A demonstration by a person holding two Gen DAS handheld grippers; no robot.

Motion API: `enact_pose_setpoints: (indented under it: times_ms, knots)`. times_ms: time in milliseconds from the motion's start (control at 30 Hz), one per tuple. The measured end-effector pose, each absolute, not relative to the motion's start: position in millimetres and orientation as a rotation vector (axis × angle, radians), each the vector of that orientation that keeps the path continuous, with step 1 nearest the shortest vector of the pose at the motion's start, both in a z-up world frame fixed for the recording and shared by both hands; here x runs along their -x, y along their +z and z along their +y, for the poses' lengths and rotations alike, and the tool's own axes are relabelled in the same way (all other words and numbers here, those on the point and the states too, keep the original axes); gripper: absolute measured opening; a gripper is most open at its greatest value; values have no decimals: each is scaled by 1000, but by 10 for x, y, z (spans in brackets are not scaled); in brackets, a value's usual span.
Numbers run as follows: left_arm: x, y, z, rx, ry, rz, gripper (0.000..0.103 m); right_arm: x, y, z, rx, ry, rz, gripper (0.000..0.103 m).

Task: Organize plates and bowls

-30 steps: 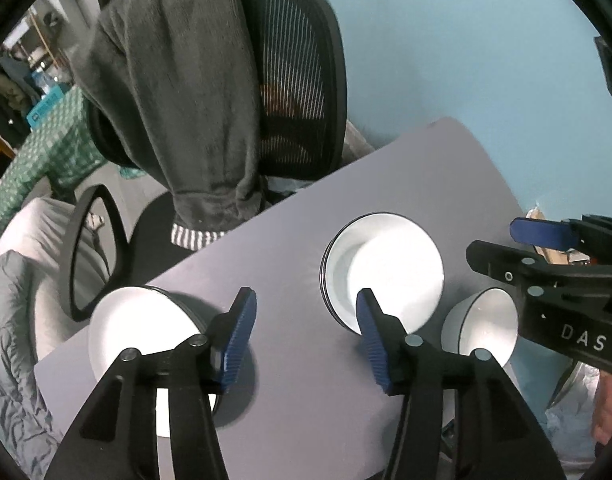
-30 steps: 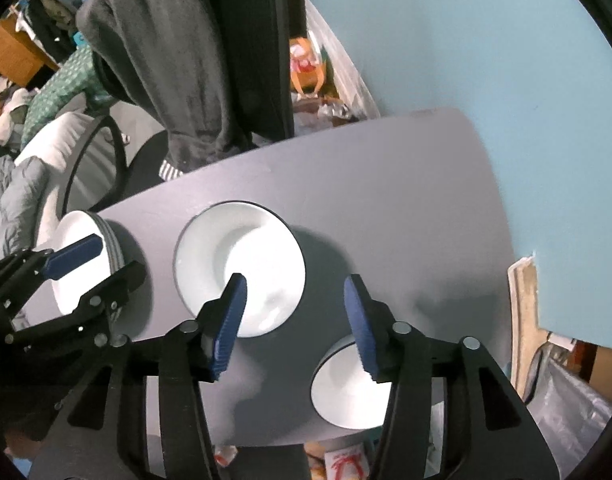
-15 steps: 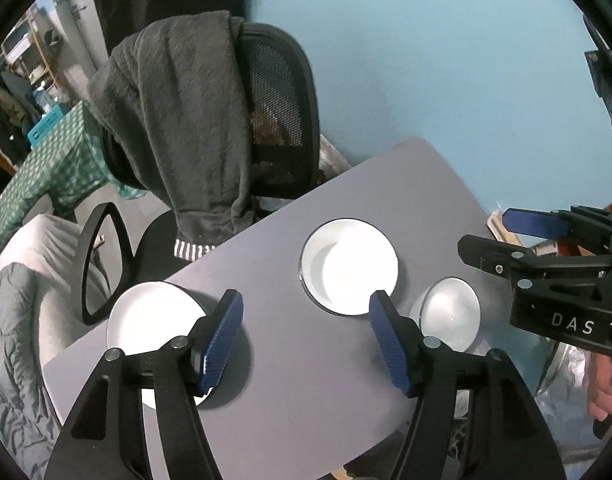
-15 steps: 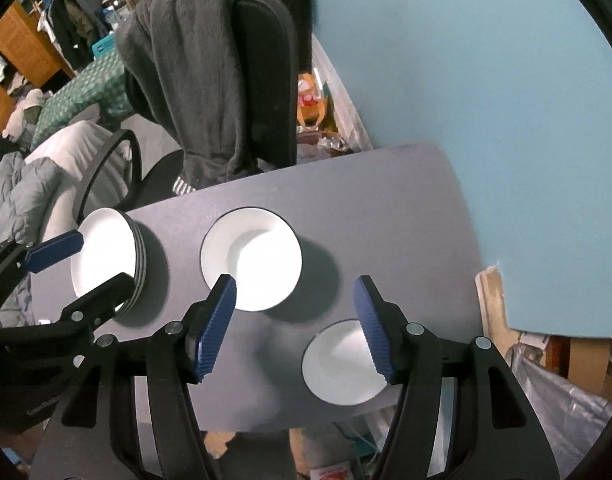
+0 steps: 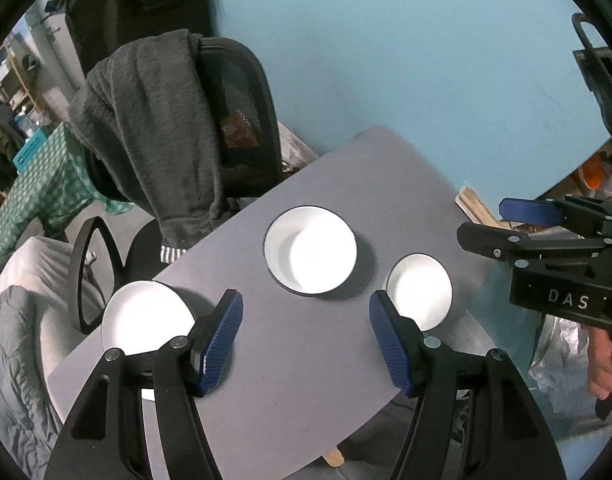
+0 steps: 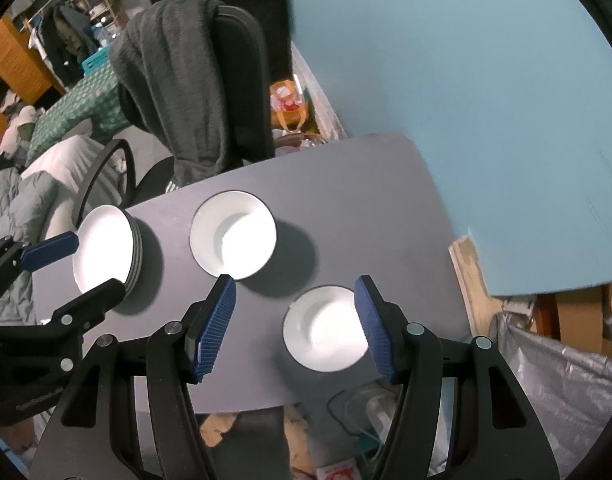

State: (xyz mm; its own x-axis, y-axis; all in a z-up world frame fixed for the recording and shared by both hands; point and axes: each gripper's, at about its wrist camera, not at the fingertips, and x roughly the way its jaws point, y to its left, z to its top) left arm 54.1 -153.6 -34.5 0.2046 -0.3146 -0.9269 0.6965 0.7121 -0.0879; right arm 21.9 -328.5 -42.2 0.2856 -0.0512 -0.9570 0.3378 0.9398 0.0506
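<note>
Both claws hang high above the grey table, each spread wide and holding nothing: left claw, right claw. A plate stack sits at the table's left edge, a wide bowl mid-table, a small bowl near the front right corner. Likely everything is sorted; if stacking goes on, pinch one rim squarely and lift straight up
</note>
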Motion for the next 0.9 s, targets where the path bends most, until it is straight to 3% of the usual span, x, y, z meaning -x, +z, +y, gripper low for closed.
enact_pose_setpoints:
  times_ms: [567,900]
  knots:
    - [-213,-510,-1905,-470,-827,1187,67,122,-479,-3560,-315,-330,1271,60]
    - [-192,-908,-2151,-451,-833,1296,67,250,-907,-3859,-360,-358,1321,60]
